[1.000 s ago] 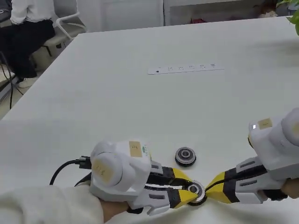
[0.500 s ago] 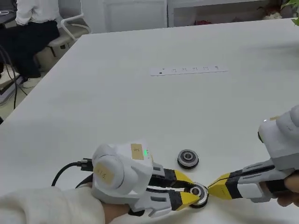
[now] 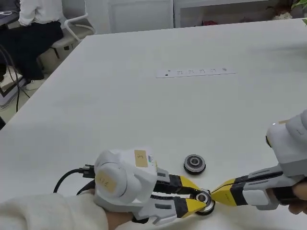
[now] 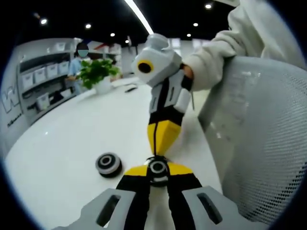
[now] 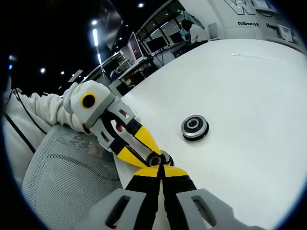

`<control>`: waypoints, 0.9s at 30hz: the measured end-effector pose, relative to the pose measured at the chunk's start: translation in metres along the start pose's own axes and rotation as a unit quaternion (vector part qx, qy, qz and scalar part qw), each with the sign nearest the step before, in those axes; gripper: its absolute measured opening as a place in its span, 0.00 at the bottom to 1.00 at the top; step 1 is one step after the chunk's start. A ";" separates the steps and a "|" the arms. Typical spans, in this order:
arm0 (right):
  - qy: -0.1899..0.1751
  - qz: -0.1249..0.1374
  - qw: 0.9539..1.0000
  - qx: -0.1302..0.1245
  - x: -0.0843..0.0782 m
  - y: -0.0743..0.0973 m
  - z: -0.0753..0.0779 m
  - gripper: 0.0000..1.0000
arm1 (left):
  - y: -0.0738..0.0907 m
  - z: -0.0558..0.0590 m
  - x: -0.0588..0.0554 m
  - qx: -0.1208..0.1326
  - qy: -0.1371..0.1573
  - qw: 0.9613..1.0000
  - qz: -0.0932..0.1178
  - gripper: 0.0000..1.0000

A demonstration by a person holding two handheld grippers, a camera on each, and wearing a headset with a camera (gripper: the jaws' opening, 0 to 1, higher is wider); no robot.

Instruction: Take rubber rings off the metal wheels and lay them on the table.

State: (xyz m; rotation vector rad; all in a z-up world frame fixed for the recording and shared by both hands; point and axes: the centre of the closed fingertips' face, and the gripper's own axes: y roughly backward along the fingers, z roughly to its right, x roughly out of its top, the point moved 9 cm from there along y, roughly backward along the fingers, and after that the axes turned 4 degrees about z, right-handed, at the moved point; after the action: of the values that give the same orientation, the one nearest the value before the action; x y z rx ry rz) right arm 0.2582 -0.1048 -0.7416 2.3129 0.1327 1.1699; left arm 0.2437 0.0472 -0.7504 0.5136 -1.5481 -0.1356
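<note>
Between left gripper (image 4: pixel 157 171) jaws: wheel (image 4: pixel 157 167)

Place: an open office or lab workroom, as far as I can read it.
Table: I work at a wide white table (image 3: pixel 120 105) with a socket strip (image 3: pixel 196 72) set in its top on the far side.
Seating: a white office chair (image 3: pixel 72 28) at the far left, a person (image 3: pixel 33 28) seated by it, and a grey mesh chair back (image 4: pixel 259 143) near me.
Storage: shelves of white bins (image 4: pixel 45 79) along the far wall.
Screens: monitors (image 5: pixel 136 48) on desks beyond my table.
Other signs: a potted plant (image 4: pixel 97 73), ceiling downlights (image 4: pixel 88 26) and wall lettering (image 5: pixel 252 21).
</note>
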 end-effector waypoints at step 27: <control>-0.011 0.030 0.999 0.018 0.007 0.005 -0.002 0.00 | -0.001 0.000 0.003 0.002 0.012 1.000 -0.011 0.14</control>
State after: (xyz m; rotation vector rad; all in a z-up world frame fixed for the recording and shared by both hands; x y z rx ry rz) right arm 0.2602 -0.1057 -0.7330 2.3757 0.0768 1.1792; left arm 0.2442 0.0455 -0.7484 0.5329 -1.5208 -0.1425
